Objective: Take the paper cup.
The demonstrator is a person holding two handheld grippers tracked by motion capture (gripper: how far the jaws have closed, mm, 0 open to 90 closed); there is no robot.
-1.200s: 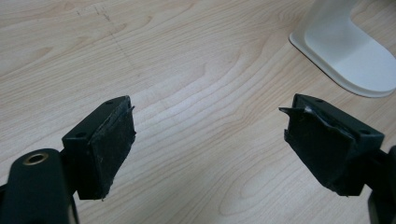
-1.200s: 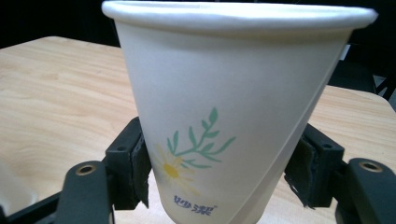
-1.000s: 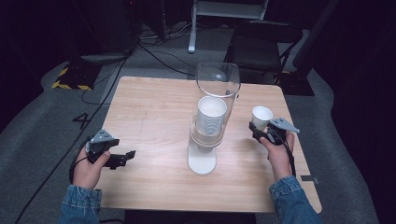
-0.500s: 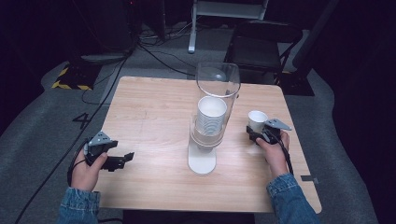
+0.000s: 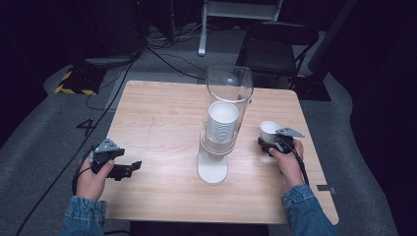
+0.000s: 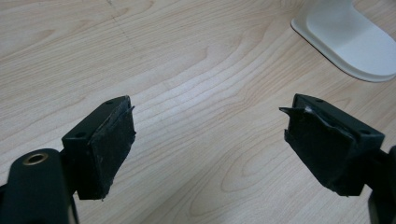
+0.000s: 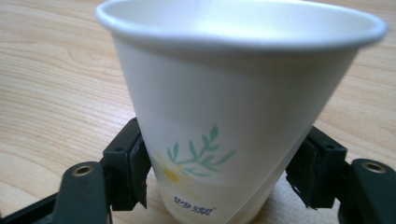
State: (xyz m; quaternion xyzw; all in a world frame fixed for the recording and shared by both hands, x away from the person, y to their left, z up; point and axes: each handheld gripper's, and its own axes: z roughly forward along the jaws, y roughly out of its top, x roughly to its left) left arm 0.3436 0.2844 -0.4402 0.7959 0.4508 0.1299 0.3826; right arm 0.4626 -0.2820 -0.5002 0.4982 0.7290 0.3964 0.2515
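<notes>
A white paper cup with a green sprig print stands upright at the table's right side, between the jaws of my right gripper. Those jaws have just been opening, and both pads still lie against the cup's lower wall. In the middle of the table stands a clear tube dispenser holding a stack of white cups on a white base. Near the front left, my left gripper rests low over bare wood, open, with nothing between its jaws.
The wooden table has bare surface to the left of and behind the dispenser. A black chair and cables lie on the grey floor beyond the far edge. The person's denim sleeves come in at the bottom.
My right gripper has come down with the cup, which was held above the table before and now sits low by the surface. The left gripper has stayed put.
</notes>
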